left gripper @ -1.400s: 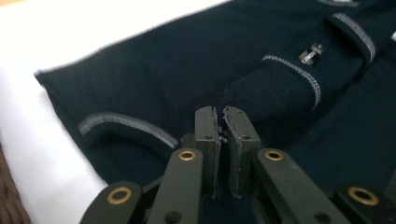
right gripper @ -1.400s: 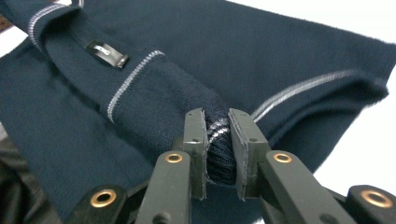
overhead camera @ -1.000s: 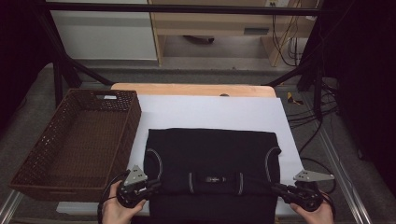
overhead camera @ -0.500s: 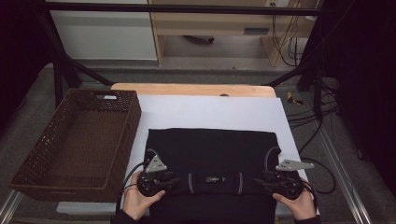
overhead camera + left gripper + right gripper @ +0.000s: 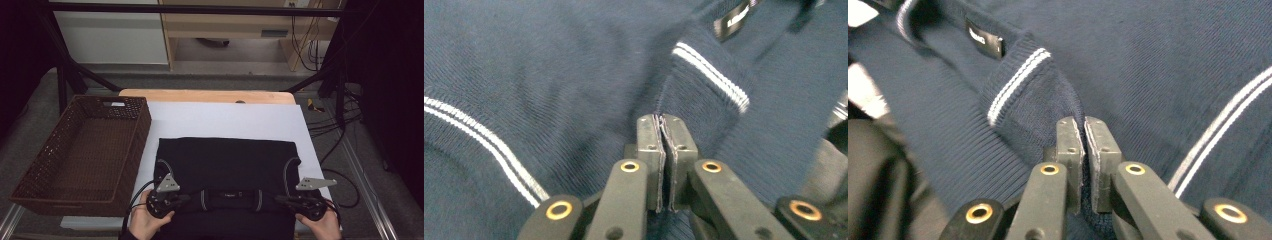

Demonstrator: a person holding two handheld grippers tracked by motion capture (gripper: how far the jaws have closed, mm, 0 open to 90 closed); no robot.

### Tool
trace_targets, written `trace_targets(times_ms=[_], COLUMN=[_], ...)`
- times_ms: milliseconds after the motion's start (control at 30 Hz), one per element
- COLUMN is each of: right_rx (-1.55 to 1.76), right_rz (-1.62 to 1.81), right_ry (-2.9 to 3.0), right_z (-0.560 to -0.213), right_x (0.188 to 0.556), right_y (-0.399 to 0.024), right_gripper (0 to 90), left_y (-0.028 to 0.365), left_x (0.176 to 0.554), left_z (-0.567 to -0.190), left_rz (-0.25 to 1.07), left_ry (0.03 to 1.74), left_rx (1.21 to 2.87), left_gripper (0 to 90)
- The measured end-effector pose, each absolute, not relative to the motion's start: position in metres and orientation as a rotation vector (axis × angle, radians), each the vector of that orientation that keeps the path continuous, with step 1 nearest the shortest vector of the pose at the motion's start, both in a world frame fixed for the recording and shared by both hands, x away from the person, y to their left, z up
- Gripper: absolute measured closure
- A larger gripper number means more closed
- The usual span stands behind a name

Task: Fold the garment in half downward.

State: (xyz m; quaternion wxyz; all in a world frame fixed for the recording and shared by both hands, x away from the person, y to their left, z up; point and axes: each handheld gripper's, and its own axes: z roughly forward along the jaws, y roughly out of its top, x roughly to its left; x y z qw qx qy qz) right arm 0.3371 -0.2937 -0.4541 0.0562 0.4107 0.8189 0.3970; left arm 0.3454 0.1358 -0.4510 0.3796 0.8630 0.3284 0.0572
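- Two grippers, the left gripper (image 5: pixel 663 150) and the right gripper (image 5: pixel 1083 150), have just closed; their fingers now pinch the sweater (image 5: pixel 225 165) beside its collar (image 5: pixel 231 194).
- Both moved in from the sweater's outer edges.
- It lies flat on the desk (image 5: pixel 210 112), ready for folding.

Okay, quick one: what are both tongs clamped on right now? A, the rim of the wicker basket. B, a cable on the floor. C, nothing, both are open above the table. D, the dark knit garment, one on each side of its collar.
D: the left tongs and the right tongs each pinch a fold of the dark knit garment beside its collar, away from the basket.
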Motion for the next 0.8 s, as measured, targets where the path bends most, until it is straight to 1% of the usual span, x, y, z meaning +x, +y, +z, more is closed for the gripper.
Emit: trace_targets(times_ms=[67, 100, 167, 200, 233, 267, 367, 400, 433, 533, 600, 667, 700, 800], right_rx=[1.243, 1.241, 1.241, 1.251, 1.262, 1.288, 1.339, 1.362, 1.371, 1.392, 1.407, 1.393, 1.404, 1.388], right_rz=[1.231, 1.241, 1.255, 1.257, 1.271, 1.285, 1.232, 1.203, 1.16, 1.095, 1.055, 1.039, 1.032, 1.007], right_ry=[2.5, 2.515, 2.508, 2.486, 2.438, 2.386, 2.316, 2.299, 2.298, 2.299, 2.312, 2.325, 2.341, 2.359], right_z=[-0.45, -0.449, -0.446, -0.444, -0.441, -0.439, -0.438, -0.44, -0.444, -0.454, -0.459, -0.463, -0.463, -0.466], right_x=[0.327, 0.322, 0.313, 0.31, 0.308, 0.307, 0.311, 0.313, 0.316, 0.32, 0.321, 0.321, 0.32, 0.319], right_y=[-0.297, -0.299, -0.303, -0.305, -0.309, -0.314, -0.322, -0.324, -0.325, -0.327, -0.328, -0.328, -0.328, -0.326], right_gripper=[85.7, 83.0, 71.7, 68.6, 64.2, 60.2, 56.6, 56.3, 55.8, 54.8, 56.1, 59.6, 63.1, 72.5], left_y=[0.14, 0.143, 0.15, 0.154, 0.154, 0.161, 0.169, 0.171, 0.173, 0.173, 0.172, 0.17, 0.17, 0.169], left_x=[0.335, 0.33, 0.321, 0.318, 0.318, 0.316, 0.319, 0.322, 0.325, 0.33, 0.331, 0.33, 0.329, 0.327], left_z=[-0.448, -0.447, -0.446, -0.445, -0.445, -0.441, -0.44, -0.442, -0.445, -0.455, -0.461, -0.465, -0.465, -0.467], left_rz=[0.146, 0.136, 0.113, 0.113, 0.113, 0.162, 0.243, 0.285, 0.291, 0.291, 0.271, 0.267, 0.255, 0.216], left_ry=[0.804, 0.786, 0.785, 0.805, 0.805, 0.835, 0.918, 0.958, 0.987, 1.04, 1.065, 1.077, 1.083, 1.112], left_rx=[2.216, 2.224, 2.199, 2.174, 2.174, 2.134, 2.087, 2.092, 2.1, 2.124, 2.139, 2.17, 2.175, 2.173], left_gripper=[86.5, 86.1, 84.0, 80.6, 74.8, 67.3, 57.0, 53.3, 49.2, 48.7, 49.6, 51.9, 53.7, 63.1])
